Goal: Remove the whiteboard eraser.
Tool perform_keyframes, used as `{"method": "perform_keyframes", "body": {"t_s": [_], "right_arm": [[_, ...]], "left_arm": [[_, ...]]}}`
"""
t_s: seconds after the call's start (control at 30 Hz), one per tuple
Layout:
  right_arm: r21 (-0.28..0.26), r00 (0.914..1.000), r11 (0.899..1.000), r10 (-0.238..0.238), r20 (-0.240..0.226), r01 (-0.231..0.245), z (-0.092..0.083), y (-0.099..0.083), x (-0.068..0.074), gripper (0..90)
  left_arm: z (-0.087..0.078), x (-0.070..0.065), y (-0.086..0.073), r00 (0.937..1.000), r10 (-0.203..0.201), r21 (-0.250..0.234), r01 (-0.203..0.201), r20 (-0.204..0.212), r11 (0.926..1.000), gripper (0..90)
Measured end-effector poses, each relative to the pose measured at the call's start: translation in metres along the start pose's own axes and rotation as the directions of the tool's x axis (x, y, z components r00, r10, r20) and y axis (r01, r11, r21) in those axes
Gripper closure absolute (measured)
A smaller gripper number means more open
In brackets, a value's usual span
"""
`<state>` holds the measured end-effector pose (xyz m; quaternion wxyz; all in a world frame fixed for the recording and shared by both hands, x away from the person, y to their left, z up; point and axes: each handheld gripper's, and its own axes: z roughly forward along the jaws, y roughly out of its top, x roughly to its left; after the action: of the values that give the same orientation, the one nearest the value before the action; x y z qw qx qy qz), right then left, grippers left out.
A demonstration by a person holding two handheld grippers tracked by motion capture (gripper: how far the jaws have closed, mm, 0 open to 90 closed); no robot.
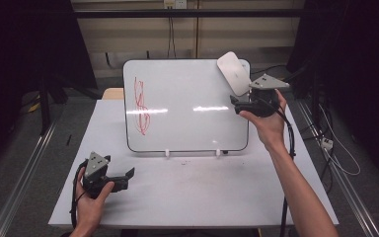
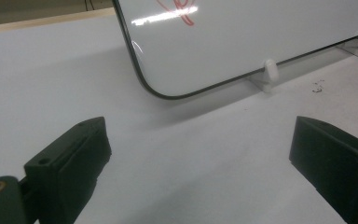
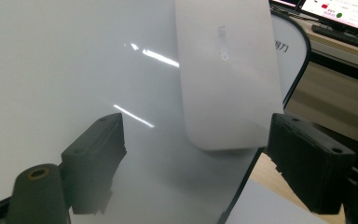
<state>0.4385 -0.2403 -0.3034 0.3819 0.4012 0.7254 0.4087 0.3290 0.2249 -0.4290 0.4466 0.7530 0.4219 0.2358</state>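
Note:
A whiteboard (image 1: 187, 106) stands tilted on small white feet on the white table (image 1: 187, 192), with a red scribble (image 1: 141, 106) near its left side. A white rounded eraser (image 1: 233, 73) sits at the board's top right corner, also seen close up as the eraser (image 3: 226, 74). My right gripper (image 1: 237, 104) is held up at the board's right edge, just below the eraser. Its jaws (image 3: 196, 154) stand apart; the eraser's lower end lies between them, and the left pad is clear of it. My left gripper (image 1: 128, 175) rests open on the table at the front left, with nothing between its jaws (image 2: 198, 149).
The board's two feet (image 2: 269, 72) stand on the table in front of the left gripper. Cables (image 1: 335, 153) trail off the table's right side. Dark stands and rails flank the table. A screen (image 3: 340, 11) glows behind the board.

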Motion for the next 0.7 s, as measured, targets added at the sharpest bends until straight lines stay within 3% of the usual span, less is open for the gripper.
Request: {"method": "perform_keyframes", "body": {"t_s": [0.43,0.7], "right_arm": [[0.030,0.9947,0.997,-0.072,0.073,0.070,0.028,0.037,-0.008,20.3],[0.056,0.9921,0.994,-0.096,0.081,0.091,0.040,0.047,-0.008,21.2]], "left_arm": [[-0.001,0.001,0.000,1.0000,-0.004,-0.004,0.004,0.003,1.0000,4.6],[-0.001,0.002,0.000,1.0000,-0.001,-0.001,0.001,0.003,1.0000,4.6]]}}
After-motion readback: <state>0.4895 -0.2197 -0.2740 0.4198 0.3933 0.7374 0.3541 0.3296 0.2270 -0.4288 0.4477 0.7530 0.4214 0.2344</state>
